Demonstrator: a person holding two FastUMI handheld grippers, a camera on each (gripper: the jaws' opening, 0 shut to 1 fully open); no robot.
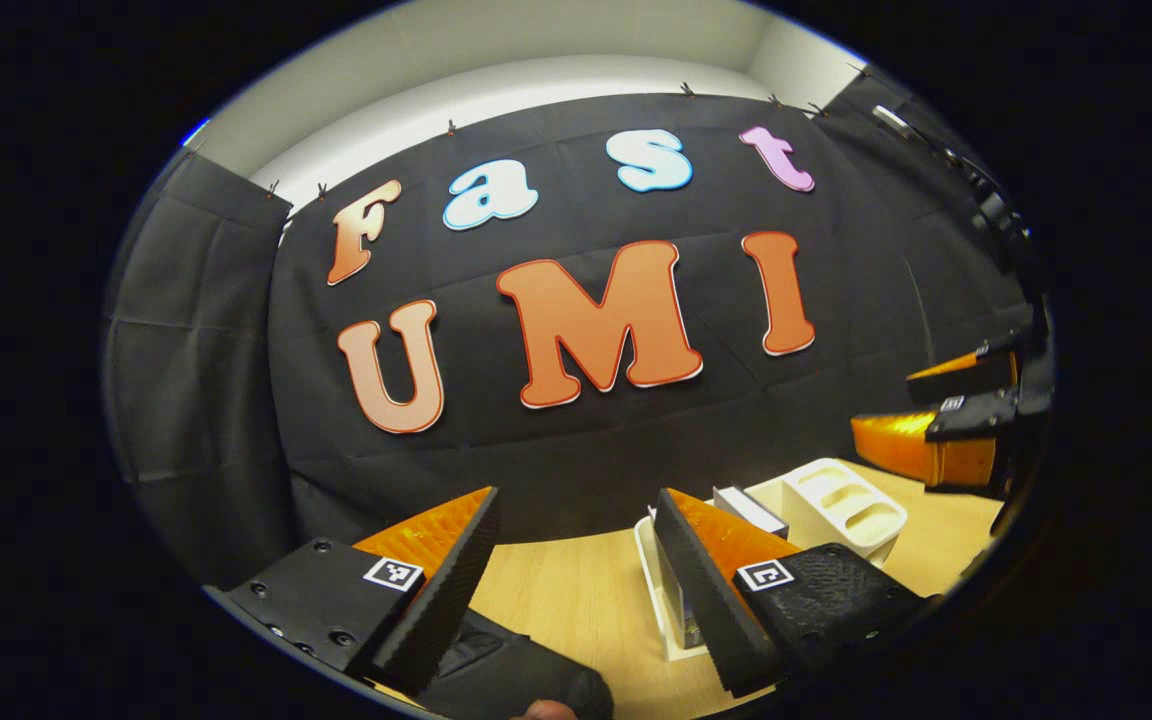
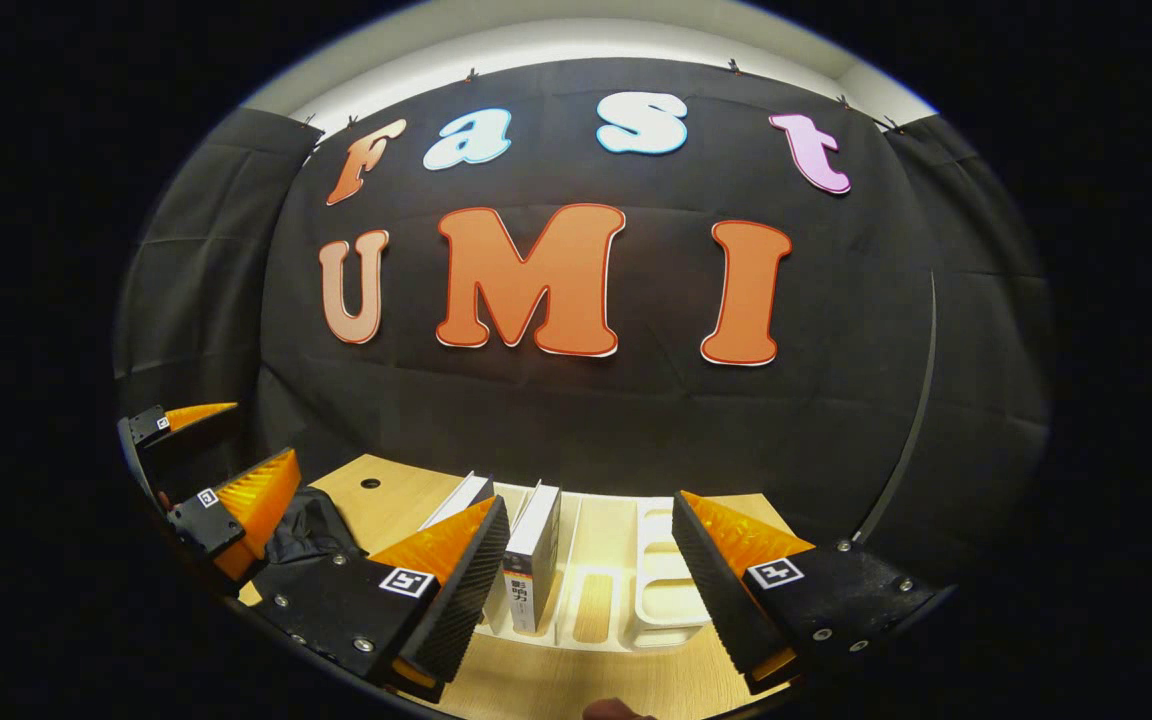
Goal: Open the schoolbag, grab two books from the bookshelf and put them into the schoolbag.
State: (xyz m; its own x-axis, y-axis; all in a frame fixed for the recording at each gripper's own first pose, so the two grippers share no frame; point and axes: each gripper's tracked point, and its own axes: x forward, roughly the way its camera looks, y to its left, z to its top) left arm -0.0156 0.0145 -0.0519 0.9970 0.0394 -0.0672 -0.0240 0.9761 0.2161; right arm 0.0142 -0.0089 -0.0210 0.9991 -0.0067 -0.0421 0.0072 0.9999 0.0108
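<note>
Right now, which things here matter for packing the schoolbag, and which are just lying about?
For the job:
- schoolbag
- two books
- bookshelf
- left gripper
- right gripper

Just there:
- table
- its cable hole

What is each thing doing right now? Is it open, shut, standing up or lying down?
left gripper: open, holding nothing.
right gripper: open, holding nothing, facing the bookshelf.
bookshelf: on the table, some slots bare.
books: two upright in the bookshelf, not grabbed yet.
schoolbag: dark, lying on the table below the left gripper; open or zipped, cannot tell.
table: carrying the bookshelf and the schoolbag.
</note>
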